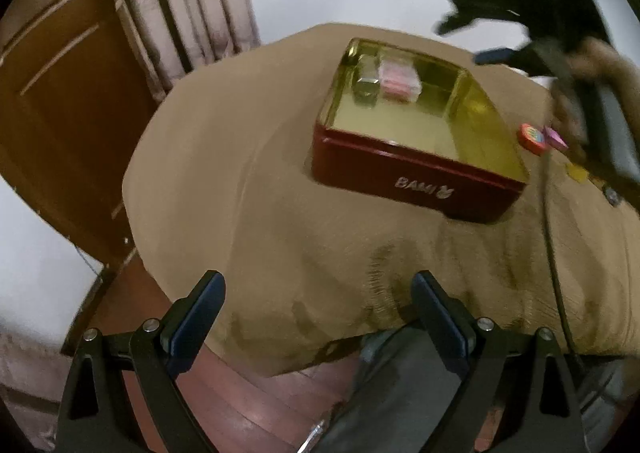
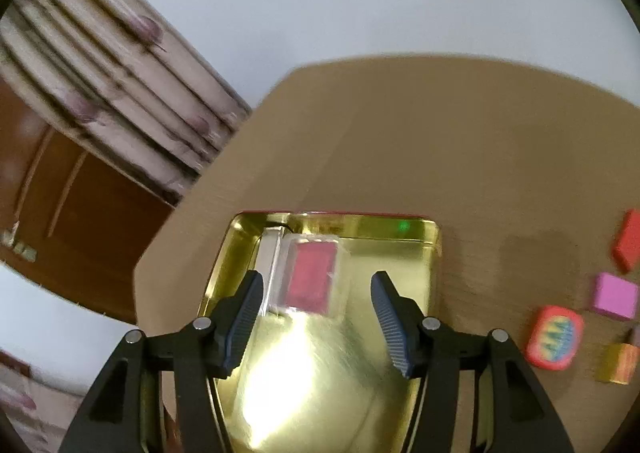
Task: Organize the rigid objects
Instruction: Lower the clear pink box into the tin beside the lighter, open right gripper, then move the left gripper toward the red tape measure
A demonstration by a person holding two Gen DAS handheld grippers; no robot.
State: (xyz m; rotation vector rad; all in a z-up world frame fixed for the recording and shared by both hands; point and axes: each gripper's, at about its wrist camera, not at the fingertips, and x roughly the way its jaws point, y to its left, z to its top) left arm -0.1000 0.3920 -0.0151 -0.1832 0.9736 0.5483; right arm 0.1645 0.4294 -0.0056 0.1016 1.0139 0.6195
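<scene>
Two grippers are in view, and both have their jaws spread wide with nothing between them. The right gripper (image 2: pixel 318 313) hangs directly above the open tin (image 2: pixel 434 253), so its camera looks straight down on the golden floor of the tin, where a strong glare lies near the lower edge. At the far end of the tin this view shows a clear case with a red inside (image 2: pixel 314 281) and, touching its left side, a silver box (image 2: pixel 268 253). The left gripper (image 1: pixel 318 317) is low, at the near edge of the counter (image 1: pixel 240 193), well apart from the tin (image 1: pixel 400 169).

Only the left wrist view shows the red outer wall of the tin with the white word "BAMI", and the right gripper (image 1: pixel 496 57) as a dark blurred shape above the far right corner. Only the right wrist view shows clearly the loose pieces on the brown cloth to the right of the tin: a red-rimmed eraser with a coloured pattern (image 2: pixel 554 337), a pink block (image 2: pixel 614 295), a red block (image 2: pixel 628 241) and an orange-yellow block (image 2: pixel 618 363).

A black cable (image 1: pixel 550 237) runs down over the counter at the right. Behind the counter are a flowered curtain (image 1: pixel 180 1) and a brown door (image 1: pixel 60 93).

Both pictures are blurred by motion. The small pieces are partly hidden behind the right gripper in the left wrist view, and the edge of the right wrist view cuts them.
</scene>
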